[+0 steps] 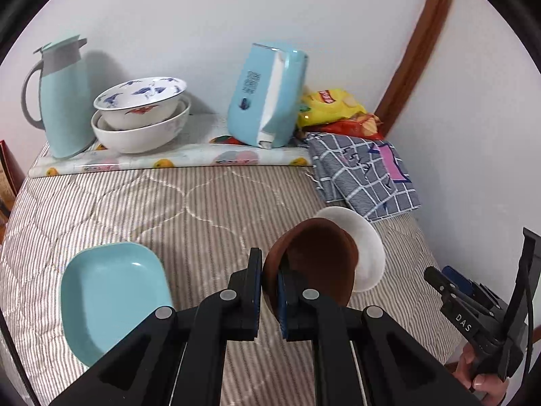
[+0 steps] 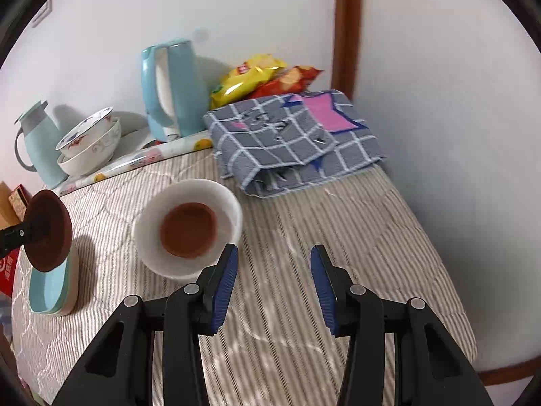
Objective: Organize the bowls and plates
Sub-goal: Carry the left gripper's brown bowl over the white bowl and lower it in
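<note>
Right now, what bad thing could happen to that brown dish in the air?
The left gripper pinches the brown dish only by its rim, tilted above the striped quilt, so it might slip out. It also hangs close to the blue plate and could knock it. The quilt is soft, so dishes set down there may wobble.

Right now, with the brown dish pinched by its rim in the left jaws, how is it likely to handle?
The brown dish looks rigid: it keeps its shape hanging tilted from the left gripper. Probably light, since a rim pinch carries it. Held only at one edge, it could swivel or slip.
</note>
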{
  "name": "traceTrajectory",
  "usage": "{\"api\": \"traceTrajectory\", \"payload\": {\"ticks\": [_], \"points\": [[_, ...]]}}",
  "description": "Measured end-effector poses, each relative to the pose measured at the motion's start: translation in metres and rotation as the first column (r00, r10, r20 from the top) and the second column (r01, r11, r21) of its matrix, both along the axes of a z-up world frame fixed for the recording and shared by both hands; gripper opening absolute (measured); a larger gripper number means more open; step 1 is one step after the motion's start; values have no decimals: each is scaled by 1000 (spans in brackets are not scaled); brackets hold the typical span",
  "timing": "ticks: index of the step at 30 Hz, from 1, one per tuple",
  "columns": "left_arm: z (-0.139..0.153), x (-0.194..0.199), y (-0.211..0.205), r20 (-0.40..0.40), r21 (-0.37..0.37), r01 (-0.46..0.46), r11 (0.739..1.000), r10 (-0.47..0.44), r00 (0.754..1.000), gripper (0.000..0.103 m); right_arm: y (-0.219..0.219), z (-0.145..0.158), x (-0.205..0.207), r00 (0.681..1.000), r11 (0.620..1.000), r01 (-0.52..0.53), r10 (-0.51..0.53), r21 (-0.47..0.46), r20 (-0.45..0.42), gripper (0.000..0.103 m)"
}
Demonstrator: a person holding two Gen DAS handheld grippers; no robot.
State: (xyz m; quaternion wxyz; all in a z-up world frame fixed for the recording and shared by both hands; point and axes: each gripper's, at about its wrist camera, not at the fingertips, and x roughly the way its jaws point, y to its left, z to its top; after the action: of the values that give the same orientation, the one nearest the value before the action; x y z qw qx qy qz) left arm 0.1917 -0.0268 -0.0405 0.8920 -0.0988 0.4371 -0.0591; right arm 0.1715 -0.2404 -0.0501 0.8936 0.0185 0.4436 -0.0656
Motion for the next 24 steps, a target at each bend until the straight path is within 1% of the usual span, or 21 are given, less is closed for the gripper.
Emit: {"api": "traceTrajectory", "payload": {"ticks": [4, 7, 15, 17, 19, 24], "points": [[1, -2, -14, 9, 19, 1, 1000, -2, 1000, 8, -19, 1, -15, 1000, 1000, 26, -26, 10, 4, 44], [1, -2, -23, 15, 27, 8, 1000, -8, 1000, 8, -29, 1, -25, 999, 999, 33, -33, 0, 5, 44], [-5, 1, -42, -1, 14, 22, 1000, -22, 1000, 8, -49, 4, -51, 998, 998, 57, -56, -37, 24, 45], [-7, 2, -47, -4, 16, 30, 999, -30, 1000, 8, -52, 4, -57, 998, 996, 65, -63, -56, 30, 49], [-11, 5, -51, -12, 22, 37, 999, -37, 999, 8, -57, 3, -63, 996, 995, 79, -76, -68, 39, 50], [-19, 15, -59, -31, 33, 45, 998, -44, 999, 8, -70, -5, -68, 993, 992, 112, -110, -60, 30, 50]]}}
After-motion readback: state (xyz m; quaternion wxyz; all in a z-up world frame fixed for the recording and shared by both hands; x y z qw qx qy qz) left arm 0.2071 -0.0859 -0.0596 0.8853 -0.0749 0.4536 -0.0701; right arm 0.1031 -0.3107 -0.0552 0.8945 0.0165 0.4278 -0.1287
